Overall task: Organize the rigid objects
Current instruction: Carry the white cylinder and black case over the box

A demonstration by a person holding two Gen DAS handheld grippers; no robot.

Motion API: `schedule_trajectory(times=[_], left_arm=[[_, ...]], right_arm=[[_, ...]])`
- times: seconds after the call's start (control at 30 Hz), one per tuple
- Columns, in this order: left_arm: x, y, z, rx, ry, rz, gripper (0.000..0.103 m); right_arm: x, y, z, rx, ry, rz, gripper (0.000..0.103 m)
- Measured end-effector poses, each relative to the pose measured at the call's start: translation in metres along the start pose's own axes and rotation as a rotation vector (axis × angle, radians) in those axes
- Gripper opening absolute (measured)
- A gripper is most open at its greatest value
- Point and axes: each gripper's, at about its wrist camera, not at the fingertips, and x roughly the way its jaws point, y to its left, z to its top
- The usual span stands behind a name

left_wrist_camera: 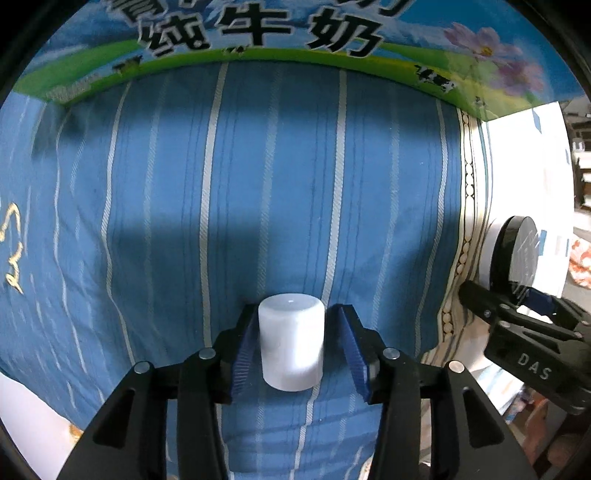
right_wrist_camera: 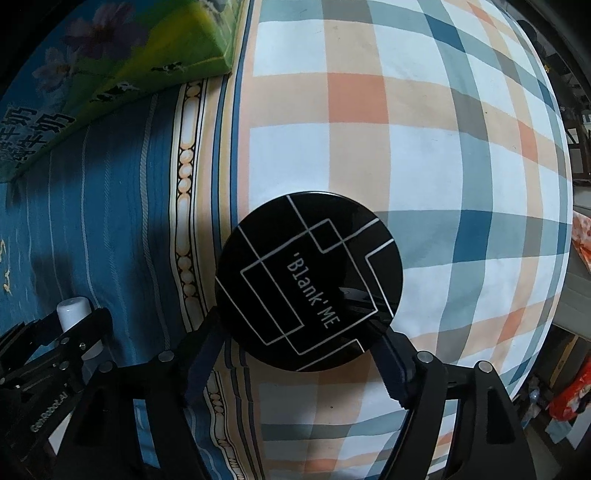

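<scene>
My left gripper [left_wrist_camera: 293, 345] is shut on a small white cylinder [left_wrist_camera: 291, 341] and holds it upright above the blue striped cloth [left_wrist_camera: 221, 184]. My right gripper [right_wrist_camera: 295, 354] is shut on a round black compact [right_wrist_camera: 308, 280] printed 'Blank'ME, gripped at its two edges above the plaid cloth [right_wrist_camera: 406, 147]. The compact also shows edge-on in the left wrist view [left_wrist_camera: 517, 254], held by the right gripper [left_wrist_camera: 517, 306] at the right. In the right wrist view the white cylinder [right_wrist_camera: 74, 312] and left gripper [right_wrist_camera: 66, 339] sit at the lower left.
A milk carton box [left_wrist_camera: 295, 33] with blue and green print stands at the far edge of the blue cloth; it also shows in the right wrist view [right_wrist_camera: 110, 74]. Room clutter lies beyond the bed's right edge [right_wrist_camera: 569, 398].
</scene>
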Motion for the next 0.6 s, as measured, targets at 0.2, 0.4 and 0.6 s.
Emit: schedule_trajectory(times=[0.2,0.4,0.6], left_arm=[[0.002,0.017,0.002,-0.028,0.034,-0.053,0.043],[0.004,0.003,-0.001,0.014,0.017,0.058,0.029],[0.005,-0.006,-0.01,0.022,-0.002,0.084,0.029]], right_arm=[[0.004,0.006,-0.001,0.009,0.002,0.003,0.08],[0.002,0.008,0.0,0.014,-0.007,-0.007,0.077],[-0.001,0.009,-0.001,0.014,-0.022,-0.013,0.062]])
